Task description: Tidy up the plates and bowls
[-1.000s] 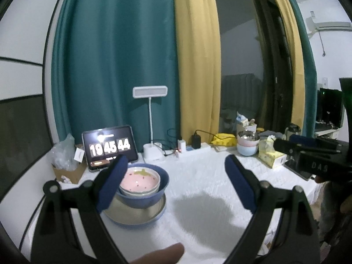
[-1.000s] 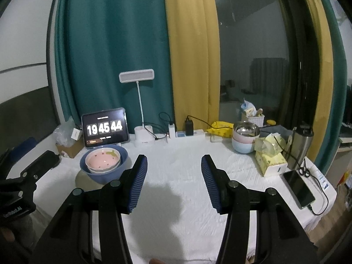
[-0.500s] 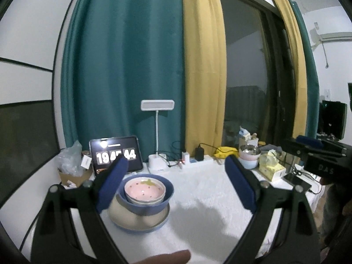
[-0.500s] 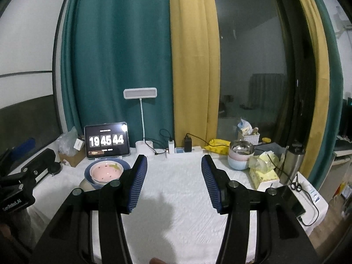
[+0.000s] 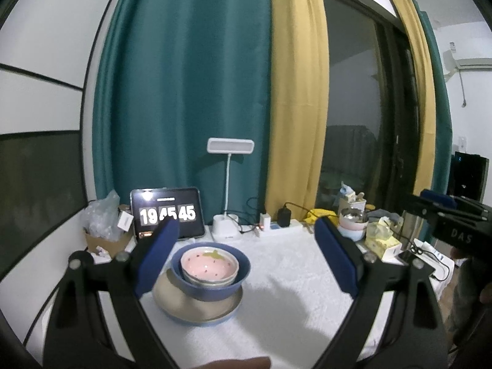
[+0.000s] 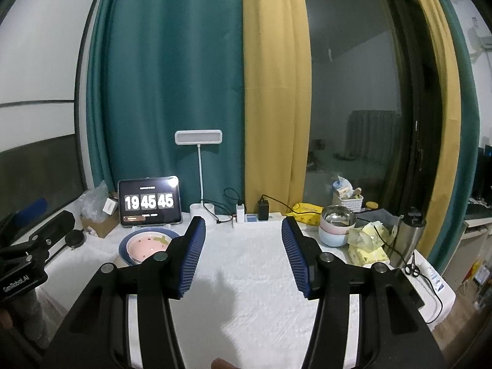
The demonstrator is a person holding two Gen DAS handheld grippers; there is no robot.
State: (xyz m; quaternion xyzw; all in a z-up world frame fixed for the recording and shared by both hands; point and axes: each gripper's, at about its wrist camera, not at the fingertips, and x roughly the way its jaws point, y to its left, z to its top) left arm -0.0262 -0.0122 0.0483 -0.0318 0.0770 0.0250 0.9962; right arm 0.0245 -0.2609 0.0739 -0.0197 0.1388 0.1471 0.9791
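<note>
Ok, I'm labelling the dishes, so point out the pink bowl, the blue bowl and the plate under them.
pink bowl (image 5: pixel 209 263), left wrist view, on its speckled inside.
blue bowl (image 5: pixel 212 292), left wrist view, on its outer front wall.
plate (image 5: pixel 196 313), left wrist view, on its bare front rim.

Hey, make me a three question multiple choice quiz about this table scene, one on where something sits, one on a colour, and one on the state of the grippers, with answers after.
1. Where does the pink bowl sit?
A. Inside the blue bowl, which stands on the plate
B. Beside the tissue pack
C. On the tablet

2. What colour are the pads on the gripper fingers?
A. Red
B. Blue
C. White

3. How do the left gripper and right gripper stand?
A. Both clamped on the plate
B. Left shut on a bowl, right open
C. Both open and holding nothing

Answers: 1 A, the pink bowl nests in the blue one atop the plate. 2 B, ribbed blue pads line both fingers. 3 C, a wide gap shows between each pair of fingers, with only tablecloth beyond.
</note>
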